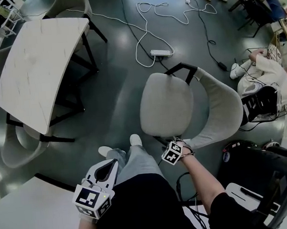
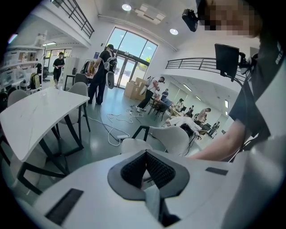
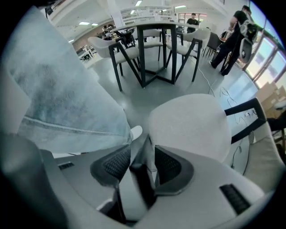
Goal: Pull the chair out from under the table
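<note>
Just beyond chair [image 1: 165,109], pwr strip [image 1: 161,52], table [image 1: 39,65] left

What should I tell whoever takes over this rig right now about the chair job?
Left gripper: shut, empty, off to the side.
Right gripper: open, nothing between its pads, beside the near edge of the light grey upholstered chair with black frame.
Chair: on open floor, clear of the white rectangular table.
Done: chair looks pulled out.
Remaining: likely just draw the right gripper away.

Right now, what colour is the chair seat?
Light grey; the chair seat shows best in the head view.
</note>
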`<state>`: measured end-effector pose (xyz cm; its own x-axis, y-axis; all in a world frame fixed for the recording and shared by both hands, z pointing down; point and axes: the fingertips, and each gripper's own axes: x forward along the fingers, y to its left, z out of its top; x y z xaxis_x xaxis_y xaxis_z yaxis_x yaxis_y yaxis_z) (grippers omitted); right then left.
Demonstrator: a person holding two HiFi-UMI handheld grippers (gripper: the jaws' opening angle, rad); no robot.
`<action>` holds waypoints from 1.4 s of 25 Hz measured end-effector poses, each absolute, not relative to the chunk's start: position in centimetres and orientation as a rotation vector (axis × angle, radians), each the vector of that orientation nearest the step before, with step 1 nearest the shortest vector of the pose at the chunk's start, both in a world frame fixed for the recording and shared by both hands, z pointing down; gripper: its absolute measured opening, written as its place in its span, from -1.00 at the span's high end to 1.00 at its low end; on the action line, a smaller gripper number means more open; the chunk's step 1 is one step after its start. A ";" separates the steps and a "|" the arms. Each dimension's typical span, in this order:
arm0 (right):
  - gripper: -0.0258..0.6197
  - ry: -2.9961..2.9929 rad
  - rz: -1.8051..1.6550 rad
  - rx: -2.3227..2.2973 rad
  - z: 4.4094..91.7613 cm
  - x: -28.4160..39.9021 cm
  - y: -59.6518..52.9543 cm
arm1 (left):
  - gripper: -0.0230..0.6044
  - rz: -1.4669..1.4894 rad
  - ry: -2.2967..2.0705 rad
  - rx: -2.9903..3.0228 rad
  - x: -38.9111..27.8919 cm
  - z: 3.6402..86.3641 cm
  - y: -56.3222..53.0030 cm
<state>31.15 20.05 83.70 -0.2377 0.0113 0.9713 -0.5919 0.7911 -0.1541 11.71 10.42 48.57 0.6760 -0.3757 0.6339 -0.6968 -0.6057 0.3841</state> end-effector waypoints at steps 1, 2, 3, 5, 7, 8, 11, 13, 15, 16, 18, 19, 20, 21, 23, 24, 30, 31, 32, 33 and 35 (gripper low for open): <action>0.37 -1.758 0.590 0.457 82.6 30.4 19.4 | 0.91 0.658 -0.825 2.266 11.7 48.4 10.3; 0.37 -1.785 0.580 0.466 81.4 29.5 18.6 | 0.91 0.645 -0.828 2.267 11.5 48.1 10.2; 0.38 -1.816 0.578 0.485 80.1 28.5 17.7 | 0.91 0.630 -0.831 2.268 11.4 47.8 10.1; 0.42 -1.894 0.613 0.547 76.8 26.4 15.6 | 0.91 0.598 -0.838 2.275 11.0 47.2 9.9; 0.52 -1.988 0.657 0.622 72.9 24.3 13.2 | 0.91 0.570 -0.850 2.288 10.4 46.4 9.6; 0.57 -2.036 0.662 0.658 70.8 23.3 11.9 | 0.91 0.557 -0.859 2.294 9.9 46.0 9.5; 0.68 -2.176 0.622 0.749 64.8 19.7 8.2 | 0.91 0.505 -0.911 2.298 7.4 44.6 8.6; 0.73 -2.260 0.596 0.787 60.5 17.2 5.9 | 0.91 0.458 -0.961 2.300 5.7 43.5 7.6; 0.76 -2.351 0.593 0.811 56.1 14.6 4.3 | 0.91 0.410 -1.012 2.306 4.0 42.2 7.0; 0.77 -2.399 0.598 0.820 54.0 13.2 3.8 | 0.91 0.389 -1.037 2.308 3.1 41.5 6.7; 0.78 -2.492 0.611 0.835 50.0 10.5 2.9 | 0.91 0.346 -1.083 2.311 1.1 40.2 6.4; 0.78 -2.535 0.615 0.839 48.1 9.1 2.5 | 0.91 0.322 -1.105 2.312 0.1 39.4 6.3; 0.78 -2.578 0.614 0.838 46.3 7.8 2.2 | 0.91 0.295 -1.128 2.314 -0.8 38.6 6.1; 0.78 -2.621 0.607 0.831 44.5 6.6 2.0 | 0.91 0.270 -1.156 2.318 -1.8 37.7 6.0; 0.78 -2.702 0.576 0.799 41.3 4.0 1.4 | 0.91 0.223 -1.224 2.329 -3.9 36.0 5.6; 0.78 -2.741 0.552 0.774 39.8 2.7 1.2 | 0.91 0.197 -1.260 2.334 -4.9 35.2 5.3; 0.78 -2.909 0.405 0.647 31.4 -3.3 2.2 | 0.91 0.088 -1.419 2.347 -10.2 30.5 5.5; 0.78 -2.924 0.392 0.631 30.6 -4.1 2.4 | 0.91 0.078 -1.440 2.348 -10.9 30.0 5.6; 0.78 -2.938 0.385 0.614 29.8 -4.8 2.7 | 0.91 0.066 -1.461 2.347 -11.6 29.5 5.8; 0.78 -2.952 0.384 0.597 29.1 -5.6 3.1 | 0.91 0.053 -1.480 2.343 -12.3 29.1 6.0; 0.78 -2.975 0.388 0.562 27.8 -7.0 4.0 | 0.91 0.023 -1.511 2.330 -13.7 28.0 6.7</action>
